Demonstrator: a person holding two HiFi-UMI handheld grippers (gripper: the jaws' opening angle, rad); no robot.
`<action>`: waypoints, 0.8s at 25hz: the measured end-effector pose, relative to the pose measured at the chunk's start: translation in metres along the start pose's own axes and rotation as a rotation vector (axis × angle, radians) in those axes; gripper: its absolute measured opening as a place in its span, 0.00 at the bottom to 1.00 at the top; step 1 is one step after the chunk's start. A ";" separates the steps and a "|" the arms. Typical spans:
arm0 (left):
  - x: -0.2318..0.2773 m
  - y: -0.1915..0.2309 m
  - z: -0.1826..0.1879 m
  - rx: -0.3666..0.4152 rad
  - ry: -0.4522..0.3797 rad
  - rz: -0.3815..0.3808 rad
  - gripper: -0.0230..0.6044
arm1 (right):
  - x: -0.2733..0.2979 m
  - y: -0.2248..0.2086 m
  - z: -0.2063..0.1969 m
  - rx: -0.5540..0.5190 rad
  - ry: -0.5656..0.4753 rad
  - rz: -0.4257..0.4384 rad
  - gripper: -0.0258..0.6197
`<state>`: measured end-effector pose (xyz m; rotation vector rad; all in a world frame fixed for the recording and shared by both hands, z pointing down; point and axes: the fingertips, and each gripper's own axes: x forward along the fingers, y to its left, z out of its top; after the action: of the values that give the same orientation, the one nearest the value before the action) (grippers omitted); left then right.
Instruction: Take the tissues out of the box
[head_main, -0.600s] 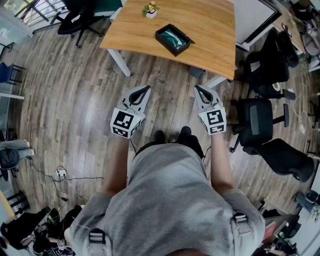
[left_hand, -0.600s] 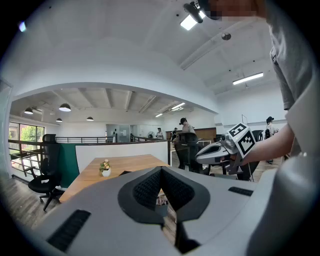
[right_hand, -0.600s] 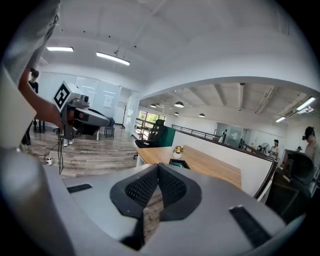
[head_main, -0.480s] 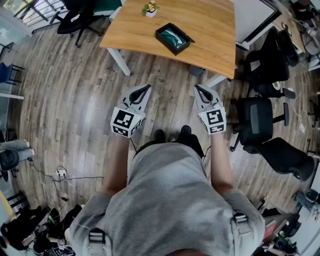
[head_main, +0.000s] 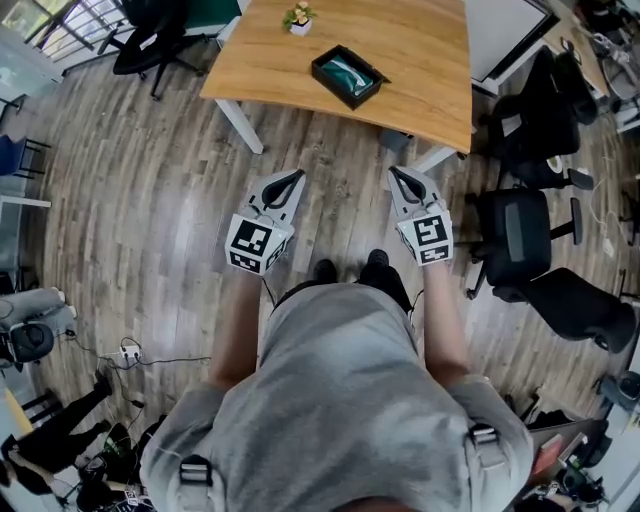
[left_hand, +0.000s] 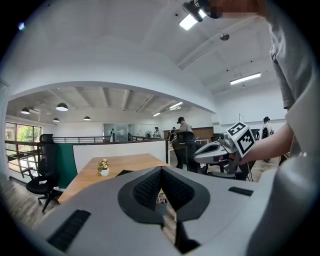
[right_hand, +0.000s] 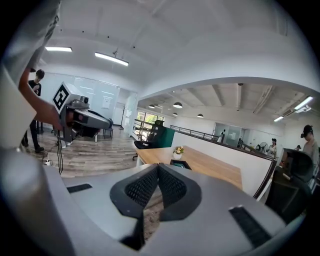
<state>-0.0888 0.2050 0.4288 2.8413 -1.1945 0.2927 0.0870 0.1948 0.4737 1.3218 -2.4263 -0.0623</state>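
A black tissue box (head_main: 347, 77) with a teal tissue showing in its top lies on the wooden table (head_main: 420, 60), well ahead of me. I stand back from the table on the wood floor. My left gripper (head_main: 291, 178) and my right gripper (head_main: 396, 176) are held in front of my waist, both shut and empty, tips pointing toward the table. In the right gripper view the box (right_hand: 180, 164) lies on the table behind a small potted plant (right_hand: 177, 152). The left gripper view shows the plant (left_hand: 103, 166) and the right gripper (left_hand: 200, 155) off to its side.
A small potted plant (head_main: 299, 18) stands at the table's far edge. Black office chairs (head_main: 525, 235) crowd the right side, another chair (head_main: 150, 40) is at the upper left. Cables and a power strip (head_main: 125, 350) lie on the floor at my left. People stand in the background.
The view has shifted slightly; both grippers stay shut in the same place before my waist. The box has not moved.
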 end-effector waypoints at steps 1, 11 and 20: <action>0.000 0.001 0.000 0.000 0.001 -0.002 0.07 | 0.001 0.000 0.000 0.000 0.000 -0.001 0.05; 0.001 0.000 0.000 0.005 -0.009 -0.036 0.07 | 0.005 0.004 -0.003 0.007 0.008 -0.016 0.05; -0.002 -0.003 -0.007 0.013 -0.004 -0.066 0.07 | 0.007 0.015 -0.001 0.005 0.008 -0.005 0.09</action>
<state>-0.0892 0.2089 0.4352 2.8866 -1.1007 0.2935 0.0721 0.1980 0.4800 1.3273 -2.4185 -0.0521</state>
